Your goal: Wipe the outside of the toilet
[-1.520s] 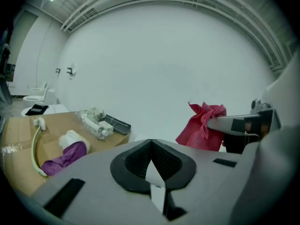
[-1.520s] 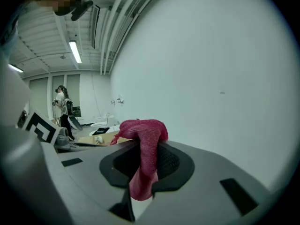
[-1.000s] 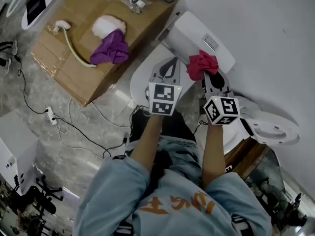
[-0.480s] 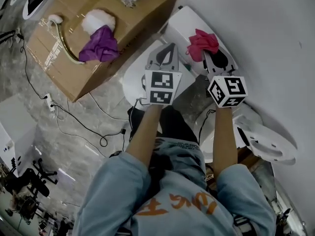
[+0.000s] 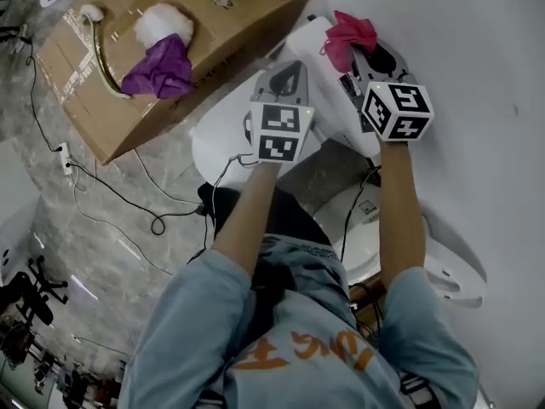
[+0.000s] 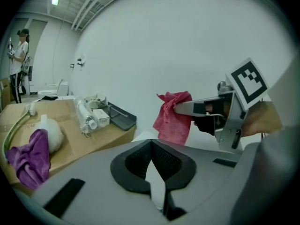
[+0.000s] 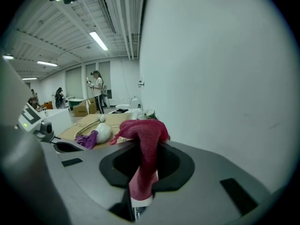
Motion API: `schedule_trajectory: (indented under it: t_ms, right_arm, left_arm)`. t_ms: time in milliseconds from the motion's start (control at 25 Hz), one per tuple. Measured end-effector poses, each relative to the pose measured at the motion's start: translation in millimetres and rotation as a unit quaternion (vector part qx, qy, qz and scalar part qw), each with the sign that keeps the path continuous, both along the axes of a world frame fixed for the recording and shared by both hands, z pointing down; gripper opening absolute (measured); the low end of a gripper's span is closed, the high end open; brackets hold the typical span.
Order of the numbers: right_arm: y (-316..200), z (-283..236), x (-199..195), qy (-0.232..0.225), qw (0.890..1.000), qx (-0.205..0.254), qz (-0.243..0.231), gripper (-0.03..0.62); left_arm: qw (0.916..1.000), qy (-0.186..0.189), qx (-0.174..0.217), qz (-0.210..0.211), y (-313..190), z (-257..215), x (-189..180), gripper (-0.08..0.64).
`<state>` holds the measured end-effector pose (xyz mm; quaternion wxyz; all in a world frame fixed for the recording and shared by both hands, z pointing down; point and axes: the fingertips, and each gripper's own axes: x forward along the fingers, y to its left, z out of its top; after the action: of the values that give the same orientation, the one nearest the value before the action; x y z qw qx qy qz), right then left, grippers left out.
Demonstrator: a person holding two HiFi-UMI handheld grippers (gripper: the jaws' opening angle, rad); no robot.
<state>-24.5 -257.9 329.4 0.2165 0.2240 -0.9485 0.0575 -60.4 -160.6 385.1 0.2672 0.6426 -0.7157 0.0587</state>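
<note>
A white toilet stands against the wall, its tank [image 5: 308, 48] at the top of the head view and its bowl [image 5: 213, 139] below left. My right gripper [image 5: 362, 48] is shut on a red cloth [image 5: 347, 31], which bunches over the tank's top near the wall. The cloth [image 7: 143, 130] hangs from the closed jaws in the right gripper view. My left gripper [image 5: 289, 68] hovers over the tank's left side, jaws together with nothing between them [image 6: 151, 142]. From the left gripper view, the red cloth [image 6: 172, 118] and the right gripper [image 6: 187, 108] show just ahead.
A cardboard box [image 5: 94, 100] lies left of the toilet with a purple cloth [image 5: 157, 71], a white fluffy ball [image 5: 162, 24] and a hose on it. Cables [image 5: 128, 203] trail over the floor. The white wall [image 5: 477, 41] is right behind the tank. A person [image 6: 18, 64] stands far off.
Both grippers have moved forward from the bowl area to the tank. The right one carried the red cloth up onto the tank's top near the wall.
</note>
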Motion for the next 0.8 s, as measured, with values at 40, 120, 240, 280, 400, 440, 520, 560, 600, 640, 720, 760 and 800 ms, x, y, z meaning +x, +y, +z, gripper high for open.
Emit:
schedule_trajectory:
  t_ms: [40,120,240,280,400,440,520,560,600,640,720,760,800]
  right_arm:
    - [-4.3,3.4,-5.8,0.008,1.0,0.004,-0.009,0.083]
    - [-13.1,11.1,-16.2,0.019,1.0,0.01,-0.022,0.083]
    - [-23.1,25.3,-28.9,0.029,0.999,0.014,-0.036,0.083]
    - [-25.2,30.5,-32.3,0.032,0.999,0.014,-0.041,0.083]
    - [-31.6,47.1,-42.3,0.051,0.997,0.014,-0.058,0.083]
    - [-34.3,54.4,-45.3,0.066,0.996,0.016,-0.065,0.083]
    - [-38.7,75.1,-48.7,0.119,0.989,0.024,-0.083,0.083]
    - [-39.5,86.8,-48.9,0.15,0.984,0.03,-0.093,0.083]
    - [-39.2,96.5,-49.0,0.173,0.979,0.036,-0.105,0.083]
    - [-38.1,102.5,-49.4,0.188,0.974,0.044,-0.118,0.083]
    - [-33.9,104.9,-50.2,0.205,0.965,0.066,-0.149,0.081]
    - [-31.3,104.8,-49.2,0.215,0.959,0.079,-0.166,0.078]
    - [-28.9,104.9,-47.4,0.224,0.953,0.091,-0.182,0.077]
  left_arm:
    - [1.0,0.002,0.0,-0.001,-2.9,0.4,-0.3,0.025]
    - [0.9999,0.014,0.0,-0.009,-6.6,1.3,-2.4,0.025]
    - [0.9986,0.041,0.002,-0.035,-6.8,2.6,-8.3,0.025]
    - [0.9983,0.044,0.0,-0.038,-7.0,5.1,-8.4,0.025]
    - [0.9982,0.044,-0.01,-0.04,-10.7,13.4,-9.2,0.025]
    - [0.9983,0.042,-0.011,-0.04,-12.7,14.7,-10.6,0.025]
    - [0.9983,0.039,-0.016,-0.04,-15.1,17.9,-13.8,0.025]
    - [0.9982,0.039,-0.02,-0.041,-14.5,20.7,-15.0,0.025]
    - [0.998,0.04,-0.024,-0.043,-13.0,23.8,-15.8,0.025]
    - [0.9977,0.042,-0.029,-0.045,-11.5,26.5,-16.1,0.025]
    - [0.9975,0.043,-0.034,-0.044,-10.2,29.7,-15.0,0.025]
    - [0.9975,0.043,-0.036,-0.043,-10.3,30.6,-13.7,0.025]
    - [0.9975,0.044,-0.037,-0.041,-10.7,31.6,-12.3,0.025]
